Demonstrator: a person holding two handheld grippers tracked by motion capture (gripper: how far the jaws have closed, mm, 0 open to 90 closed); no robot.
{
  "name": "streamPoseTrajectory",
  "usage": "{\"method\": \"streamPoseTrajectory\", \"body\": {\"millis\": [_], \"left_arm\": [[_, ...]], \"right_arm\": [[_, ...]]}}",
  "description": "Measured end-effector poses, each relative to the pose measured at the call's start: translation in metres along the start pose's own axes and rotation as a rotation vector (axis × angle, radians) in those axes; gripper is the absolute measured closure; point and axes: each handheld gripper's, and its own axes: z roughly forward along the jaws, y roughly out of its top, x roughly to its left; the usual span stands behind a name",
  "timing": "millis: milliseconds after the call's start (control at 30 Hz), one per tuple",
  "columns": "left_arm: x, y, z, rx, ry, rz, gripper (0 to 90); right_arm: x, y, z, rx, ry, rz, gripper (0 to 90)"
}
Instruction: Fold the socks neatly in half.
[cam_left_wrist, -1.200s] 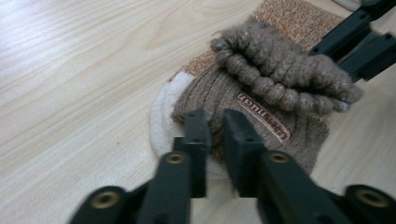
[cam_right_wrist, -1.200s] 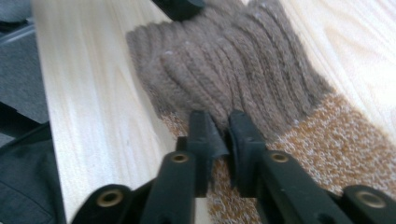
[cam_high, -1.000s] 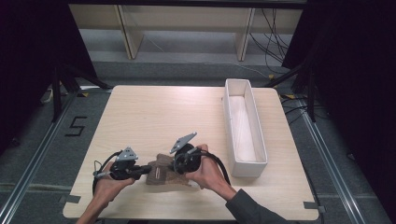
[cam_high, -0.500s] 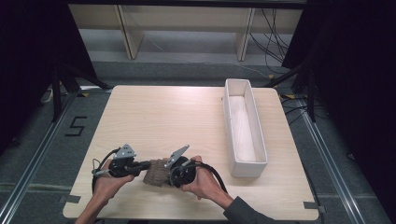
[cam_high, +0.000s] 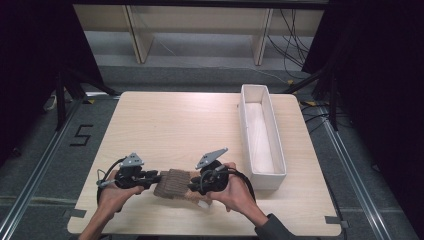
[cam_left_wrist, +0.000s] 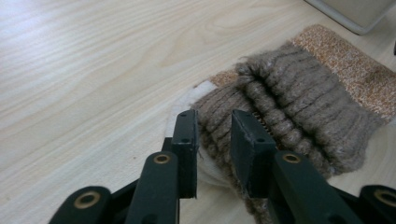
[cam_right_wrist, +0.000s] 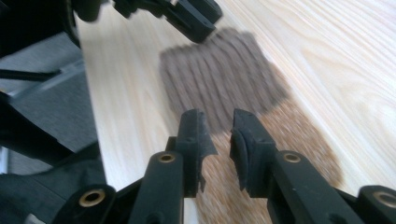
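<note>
A knit sock lies flat near the table's front edge, with a brown ribbed cuff and a speckled tan foot. My left gripper comes in from the left at table height. Its jaws are closed on the cuff's edge, and the knit bunches between them. My right gripper comes from the right and hovers over the tan part. Its jaws stand a narrow gap apart with flat fabric showing below them. The right gripper view is blurred and shows the left gripper beyond the cuff.
A long white tray stands along the table's right side, close to the person's right hand. The wooden table stretches bare behind the sock. The table's front edge lies just below both hands.
My right gripper has come down and toward the front edge, then shifted slightly right over the sock. The left gripper has stayed at the cuff.
</note>
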Motion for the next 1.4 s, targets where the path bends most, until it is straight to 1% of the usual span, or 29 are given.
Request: {"method": "streamPoseTrajectory", "body": {"millis": [33,67,100,133,167,200,233,300,333,400,433,500,567,633,700,800,833,900,967,1033,1067,1100,1133,1167,1200,1267,1300,1333,1400], "left_arm": [[0.0,0.0,0.002,-0.005,0.01,-0.018,67.8],[0.001,0.001,0.004,0.005,-0.003,-0.021,67.2],[0.0,0.002,0.007,-0.002,-0.007,-0.037,66.9],[0.001,0.003,0.007,0.016,-0.009,-0.025,67.1],[0.001,0.003,0.009,0.013,-0.011,-0.021,68.7],[-0.002,0.003,0.013,-0.01,-0.017,-0.05,70.9],[-0.001,0.004,0.013,0.013,-0.027,-0.023,73.1],[-0.002,0.007,0.015,0.007,-0.035,-0.011,78.9],[-0.005,0.008,0.017,-0.015,-0.028,-0.03,81.4],[-0.006,0.014,0.016,-0.011,-0.014,0.013,84.6],[-0.008,0.018,0.014,-0.038,-0.017,0.029,89.7],[-0.013,0.031,0.011,-0.074,-0.018,0.041,89.5],[-0.015,0.045,0.013,-0.081,-0.011,0.071,89.5],[-0.012,0.052,0.02,-0.049,-0.017,0.085,89.4],[-0.009,0.051,0.022,-0.041,0.004,0.081,89.1],[-0.006,0.043,0.015,-0.022,0.0,0.07,86.8],[-0.006,0.04,0.013,-0.026,0.0,0.053,85.2],[-0.003,0.035,0.01,-0.009,0.0,0.044,80.0],[0.0,0.03,0.009,0.007,-0.017,0.02,74.1],[0.003,0.025,0.012,0.04,-0.051,-0.018,65.8],[0.001,0.022,0.016,0.03,-0.069,-0.05,63.5],[0.002,0.02,0.02,0.031,-0.086,-0.063,62.4],[0.004,0.019,0.023,0.047,-0.098,-0.063,63.6],[0.005,0.018,0.025,0.03,-0.093,-0.073,67.3],[0.007,0.018,0.027,0.013,-0.104,-0.089,72.8],[0.007,0.021,0.025,0.0,-0.103,-0.076,81.6],[0.005,0.024,0.024,0.004,-0.099,-0.054,83.0],[0.002,0.027,0.021,-0.014,-0.09,-0.038,83.9],[-0.002,0.037,0.016,-0.046,-0.095,-0.017,84.4]], "right_arm": [[-0.001,-0.002,-0.001,0.006,-0.006,0.006,74.0],[-0.002,-0.005,-0.001,0.011,-0.012,0.012,74.2],[-0.003,-0.007,0.0,0.017,-0.018,0.013,74.2],[-0.004,-0.01,0.002,0.027,-0.026,0.017,74.2],[-0.005,-0.013,0.003,0.031,-0.029,0.013,74.2],[-0.006,-0.016,0.005,0.04,-0.031,0.018,74.2],[-0.007,-0.019,0.008,0.051,-0.029,0.025,74.6],[-0.008,-0.025,0.014,0.074,-0.033,0.023,75.6],[-0.009,-0.028,0.016,0.082,-0.036,0.023,76.0],[-0.011,-0.031,0.018,0.082,-0.025,0.032,76.5],[-0.012,-0.031,0.019,0.079,-0.027,0.03,76.6],[-0.011,-0.032,0.019,0.081,-0.024,0.027,76.6],[-0.012,-0.032,0.018,0.079,-0.026,0.026,76.6],[-0.011,-0.032,0.019,0.079,-0.029,0.025,76.7],[-0.01,-0.034,0.019,0.078,-0.036,0.022,76.6],[-0.01,-0.033,0.019,0.077,-0.035,0.023,76.7],[-0.011,-0.033,0.019,0.077,-0.03,0.025,76.8],[-0.011,-0.033,0.019,0.075,-0.027,0.025,76.7],[-0.01,-0.033,0.019,0.077,-0.032,0.028,76.7],[-0.011,-0.033,0.019,0.076,-0.03,0.028,76.6],[-0.011,-0.033,0.019,0.075,-0.027,0.027,76.6],[-0.012,-0.033,0.019,0.075,-0.026,0.027,76.7],[-0.012,-0.033,0.019,0.076,-0.025,0.026,76.7],[-0.012,-0.033,0.019,0.077,-0.025,0.026,76.6],[-0.012,-0.034,0.019,0.074,-0.024,0.027,76.7],[-0.013,-0.034,0.019,0.076,-0.021,0.026,76.7],[-0.012,-0.034,0.019,0.075,-0.022,0.026,76.7],[-0.012,-0.034,0.019,0.075,-0.018,0.027,76.7],[-0.013,-0.034,0.019,0.075,-0.018,0.028,76.7]]}}
